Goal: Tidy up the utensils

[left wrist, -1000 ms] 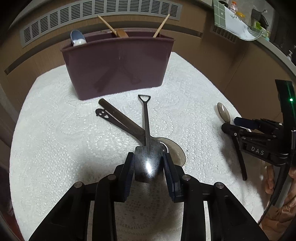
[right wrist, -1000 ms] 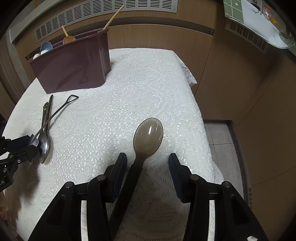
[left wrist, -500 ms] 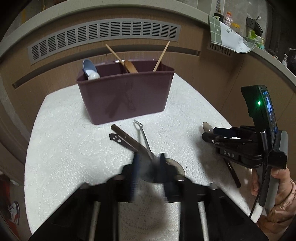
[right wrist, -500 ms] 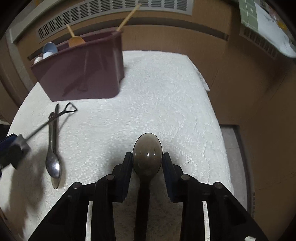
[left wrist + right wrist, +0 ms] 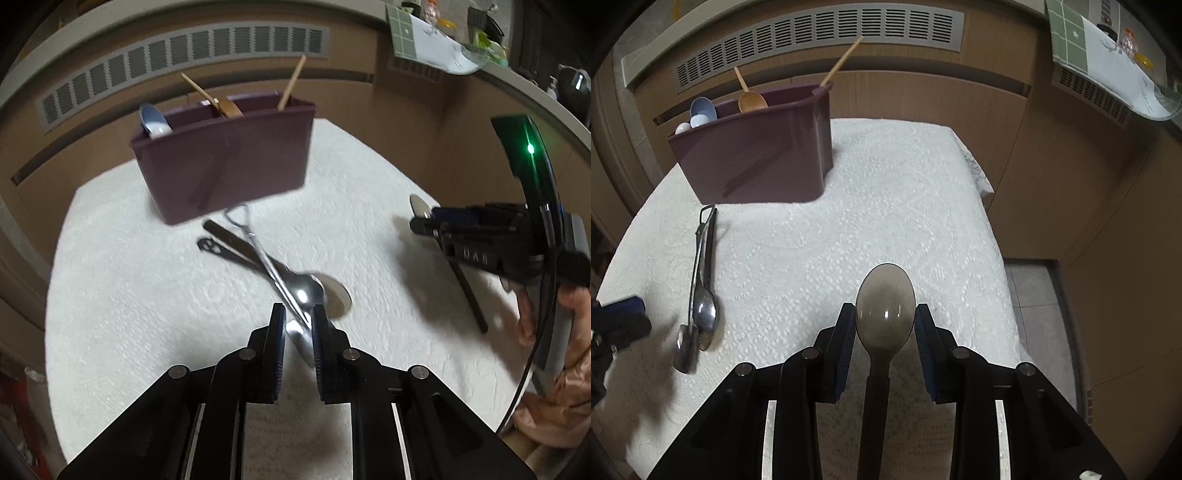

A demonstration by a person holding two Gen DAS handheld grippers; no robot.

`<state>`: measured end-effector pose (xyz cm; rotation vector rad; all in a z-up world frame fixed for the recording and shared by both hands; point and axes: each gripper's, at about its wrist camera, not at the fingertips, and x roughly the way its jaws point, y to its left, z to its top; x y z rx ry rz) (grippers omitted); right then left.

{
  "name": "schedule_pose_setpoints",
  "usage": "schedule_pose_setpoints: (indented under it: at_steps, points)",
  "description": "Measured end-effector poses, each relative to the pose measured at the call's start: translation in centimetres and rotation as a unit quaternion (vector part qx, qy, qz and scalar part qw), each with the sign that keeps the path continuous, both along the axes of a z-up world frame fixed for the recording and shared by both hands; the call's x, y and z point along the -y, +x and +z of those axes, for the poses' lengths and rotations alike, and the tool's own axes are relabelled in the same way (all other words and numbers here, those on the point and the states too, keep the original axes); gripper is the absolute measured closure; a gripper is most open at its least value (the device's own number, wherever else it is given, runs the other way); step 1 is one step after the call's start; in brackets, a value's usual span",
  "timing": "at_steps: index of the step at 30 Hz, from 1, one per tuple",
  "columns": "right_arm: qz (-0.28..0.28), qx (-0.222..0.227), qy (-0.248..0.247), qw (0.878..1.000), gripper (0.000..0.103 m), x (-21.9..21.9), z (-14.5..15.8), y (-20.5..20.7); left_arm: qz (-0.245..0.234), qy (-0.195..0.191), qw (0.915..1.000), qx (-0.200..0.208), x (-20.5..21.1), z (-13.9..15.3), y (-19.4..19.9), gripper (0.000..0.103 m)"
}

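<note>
My left gripper [image 5: 298, 325] is clenched on the shovel-handled spoon [image 5: 275, 275], bowl end between the pads, long axis running away from me, loop handle aimed at the maroon caddy [image 5: 225, 162]. The right gripper [image 5: 885, 321] is clamped on the smoky plastic spoon [image 5: 885, 314], bowl pointing forward, dark handle running back toward the camera. Count: two utensils in hand, and two flat on the white lace cloth [image 5: 129, 295] under the raised spoon, the steel spoon [image 5: 314, 291] and a dark-handled one [image 5: 236, 242], crossed. In the caddy I see two wooden sticks, one wooden spoon, pale blue and white pieces. Bare cloth lies between the right gripper and the caddy; the table edge [image 5: 993, 236] drops off right.
</note>
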<state>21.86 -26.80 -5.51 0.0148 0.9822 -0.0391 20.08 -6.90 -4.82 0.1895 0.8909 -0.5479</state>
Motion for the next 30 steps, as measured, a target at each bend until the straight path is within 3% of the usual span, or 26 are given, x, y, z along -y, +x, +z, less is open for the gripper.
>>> schedule_pose_setpoints:
  at_steps: [2,7,11,13,18,20,25,27,30]
  points:
    - [-0.006,-0.007,0.003,1.0,0.074,0.4,-0.4,-0.1,-0.001,0.003,0.9999,-0.016,0.3,-1.2,-0.3,0.067]
    - [-0.01,-0.015,0.007,1.0,0.074,0.7,-1.1,0.0,-0.011,-0.024,0.999,-0.037,0.7,-2.0,-0.2,0.064]
    - [-0.009,-0.021,0.008,1.0,0.073,0.6,-1.4,0.1,-0.043,0.002,0.9991,-0.001,1.0,-0.2,1.0,0.057]
    - [-0.01,-0.026,0.01,1.0,0.073,0.7,-1.8,0.1,-0.054,0.007,0.9985,-0.005,0.9,0.1,2.9,0.053]
    - [-0.011,-0.034,0.003,0.999,0.073,0.4,-1.9,0.2,-0.061,-0.017,0.9943,-0.086,0.6,-1.9,8.4,0.053]
    - [-0.009,-0.039,0.0,0.999,0.072,0.4,-1.9,0.3,-0.059,-0.024,0.9932,-0.098,0.2,-2.3,9.1,0.053]
    - [-0.01,-0.043,-0.009,0.999,0.069,0.3,-1.9,0.1,-0.087,-0.004,0.9896,-0.114,-0.7,-2.7,6.1,0.051]
    - [-0.007,-0.045,-0.014,0.999,0.069,0.2,-1.8,0.1,-0.116,0.027,0.9879,-0.099,-0.6,-2.6,3.5,0.048]
    - [-0.003,-0.048,-0.015,0.999,0.068,0.2,-1.6,-0.1,-0.165,0.041,0.9797,-0.106,-0.2,-2.2,0.8,0.048]
